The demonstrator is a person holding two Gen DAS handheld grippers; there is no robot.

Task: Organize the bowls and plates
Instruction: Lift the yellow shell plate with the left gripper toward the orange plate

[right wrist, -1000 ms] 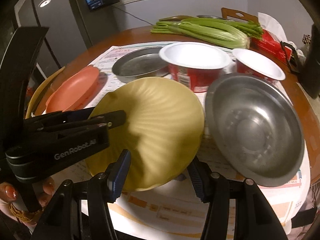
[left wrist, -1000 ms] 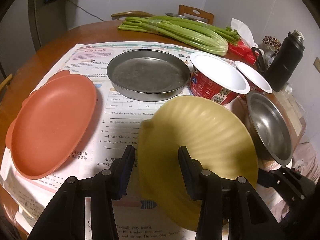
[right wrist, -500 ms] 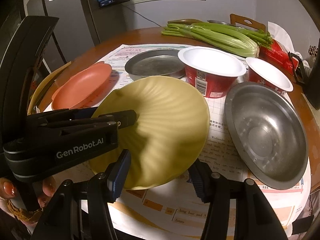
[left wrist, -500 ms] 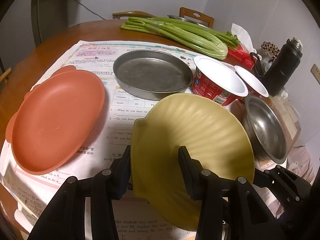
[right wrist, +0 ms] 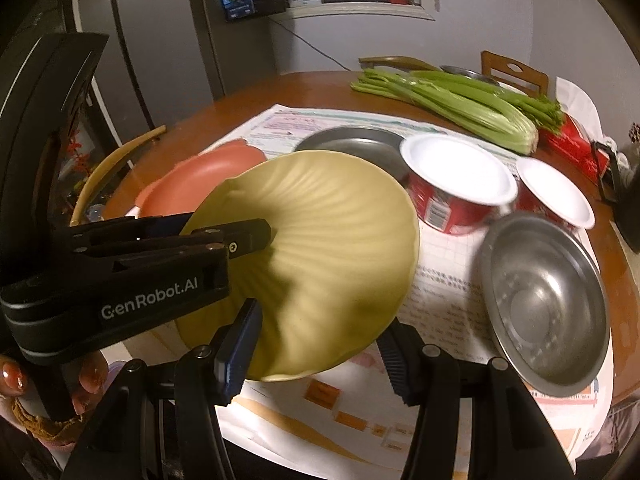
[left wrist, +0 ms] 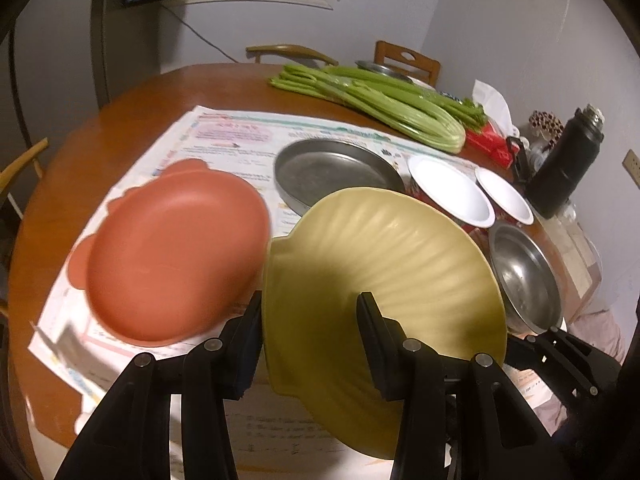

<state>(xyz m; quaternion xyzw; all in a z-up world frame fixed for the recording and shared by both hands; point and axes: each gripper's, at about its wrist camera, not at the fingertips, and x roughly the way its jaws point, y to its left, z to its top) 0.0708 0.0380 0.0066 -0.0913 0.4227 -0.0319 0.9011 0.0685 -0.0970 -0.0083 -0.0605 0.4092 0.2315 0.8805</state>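
My left gripper (left wrist: 310,320) is shut on the near rim of a yellow ribbed plate (left wrist: 400,264) and holds it tilted above the table; the same plate shows in the right wrist view (right wrist: 320,248). A terracotta plate (left wrist: 172,252) lies on the newspaper to its left. A flat metal pan (left wrist: 336,172) sits behind. Two red bowls with white insides (left wrist: 448,192) (left wrist: 504,196) and a steel bowl (left wrist: 524,280) stand to the right. My right gripper (right wrist: 316,328) is open below the yellow plate's near edge, not holding anything.
Newspaper (left wrist: 224,132) covers the round wooden table (left wrist: 132,104). A celery bunch (left wrist: 384,96) lies at the back. A black flask (left wrist: 568,164) stands at the far right. Chairs stand behind the table and at the left edge.
My left gripper has lifted the yellow plate up and carried it left, nearer to the terracotta plate. The right gripper has stayed open just under the plate.
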